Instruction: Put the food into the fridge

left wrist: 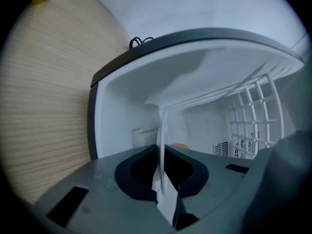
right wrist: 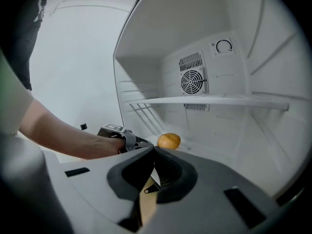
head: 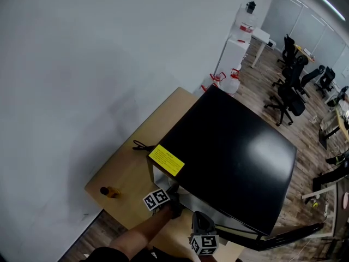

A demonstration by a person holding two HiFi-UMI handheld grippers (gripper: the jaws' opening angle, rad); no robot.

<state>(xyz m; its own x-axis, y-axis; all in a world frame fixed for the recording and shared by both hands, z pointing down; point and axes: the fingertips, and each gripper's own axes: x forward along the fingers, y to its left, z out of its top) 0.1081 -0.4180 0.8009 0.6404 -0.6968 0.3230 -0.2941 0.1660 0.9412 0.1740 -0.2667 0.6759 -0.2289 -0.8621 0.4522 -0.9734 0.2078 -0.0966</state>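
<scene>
A black-topped mini fridge [head: 229,157] stands on a wooden table [head: 128,173] with its door [head: 283,235] swung open. A round orange-brown food item [right wrist: 169,141] lies on the white fridge floor under the shelf [right wrist: 204,100]. My left gripper [left wrist: 162,147] reaches into the fridge's opening, shut on a thin white edge [left wrist: 161,130] that looks like a plate's rim. In the right gripper view, the left gripper [right wrist: 139,143] sits just left of the food. My right gripper [right wrist: 154,150] hovers in front of the opening, shut and holding nothing.
A small yellow bottle [head: 110,191] lies near the table's left front corner. A black cable [head: 142,145] runs behind the fridge, which carries a yellow label [head: 166,160]. A wire rack [left wrist: 253,116] lines the fridge interior. Office chairs [head: 289,91] stand far behind.
</scene>
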